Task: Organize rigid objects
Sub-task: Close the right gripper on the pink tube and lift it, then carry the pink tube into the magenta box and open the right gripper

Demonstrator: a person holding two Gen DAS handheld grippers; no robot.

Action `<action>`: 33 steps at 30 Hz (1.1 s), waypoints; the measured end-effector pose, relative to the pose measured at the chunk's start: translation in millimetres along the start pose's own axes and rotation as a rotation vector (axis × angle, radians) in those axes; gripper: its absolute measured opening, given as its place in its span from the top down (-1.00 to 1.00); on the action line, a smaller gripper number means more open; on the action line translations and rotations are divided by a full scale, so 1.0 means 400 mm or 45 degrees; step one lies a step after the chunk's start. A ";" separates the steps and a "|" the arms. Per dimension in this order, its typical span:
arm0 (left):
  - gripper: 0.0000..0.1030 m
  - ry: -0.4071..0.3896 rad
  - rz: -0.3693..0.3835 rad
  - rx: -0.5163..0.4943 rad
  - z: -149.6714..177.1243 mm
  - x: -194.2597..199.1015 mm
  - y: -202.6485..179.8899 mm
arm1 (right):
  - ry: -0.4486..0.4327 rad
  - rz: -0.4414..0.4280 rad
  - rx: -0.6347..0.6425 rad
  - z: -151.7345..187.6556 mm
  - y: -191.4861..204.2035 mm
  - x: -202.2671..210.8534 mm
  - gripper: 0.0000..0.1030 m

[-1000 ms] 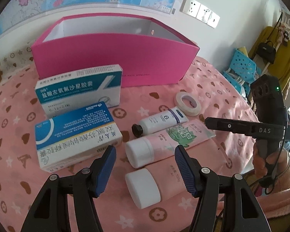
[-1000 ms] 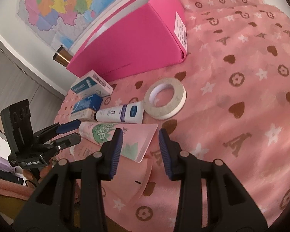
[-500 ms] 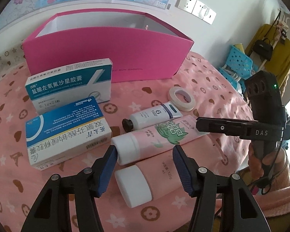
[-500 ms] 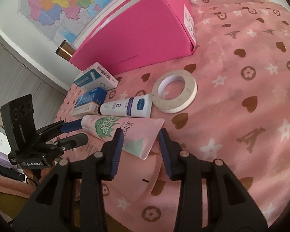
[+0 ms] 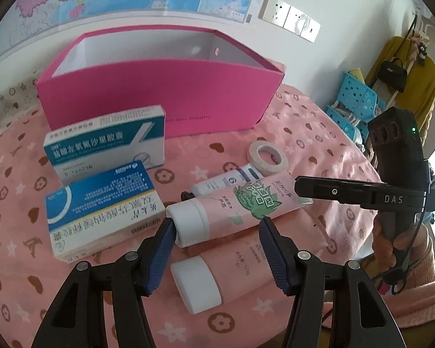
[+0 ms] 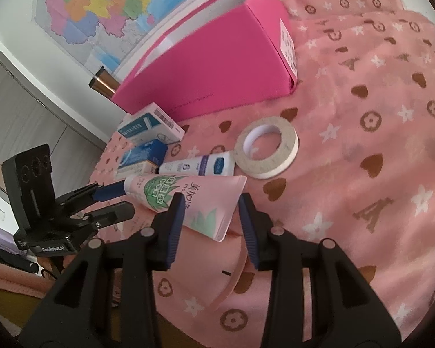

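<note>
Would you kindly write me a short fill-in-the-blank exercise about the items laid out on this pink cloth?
1. The open box standing behind the medicine cartons is ____ in colour.
2. The cap of the aloe-print tube is ____.
3. The tape roll lies ____ on the cloth.
4. The small white tube beside the tape carries the numeral ____.

Missing words: pink; white; flat; 6
</note>
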State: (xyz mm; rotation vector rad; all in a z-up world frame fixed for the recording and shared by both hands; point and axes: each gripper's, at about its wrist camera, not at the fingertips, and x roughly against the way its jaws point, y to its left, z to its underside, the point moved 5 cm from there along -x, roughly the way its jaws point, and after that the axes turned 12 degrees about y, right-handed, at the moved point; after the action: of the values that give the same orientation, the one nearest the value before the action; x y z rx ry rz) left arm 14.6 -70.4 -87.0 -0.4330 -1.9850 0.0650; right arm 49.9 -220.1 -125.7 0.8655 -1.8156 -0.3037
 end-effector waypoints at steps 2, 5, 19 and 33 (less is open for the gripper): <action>-0.16 -0.021 -0.008 -0.010 -0.008 0.013 -0.004 | -0.017 0.005 0.016 -0.007 0.008 0.013 0.19; -0.16 -0.056 -0.013 -0.025 -0.027 0.037 -0.010 | -0.056 0.011 0.043 -0.023 0.025 0.037 0.19; -0.16 -0.244 -0.073 -0.098 -0.189 0.136 -0.015 | -0.252 0.076 0.200 -0.161 0.106 0.151 0.19; -0.16 -0.239 -0.075 -0.058 -0.349 0.105 0.050 | -0.300 0.145 0.208 -0.333 0.077 0.140 0.19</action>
State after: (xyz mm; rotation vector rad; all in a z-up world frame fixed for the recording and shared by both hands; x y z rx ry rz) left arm 127.6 -58.3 6.7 -0.4097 -2.1859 0.0236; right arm 145.1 -211.7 -13.2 0.8632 -2.1234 -0.1925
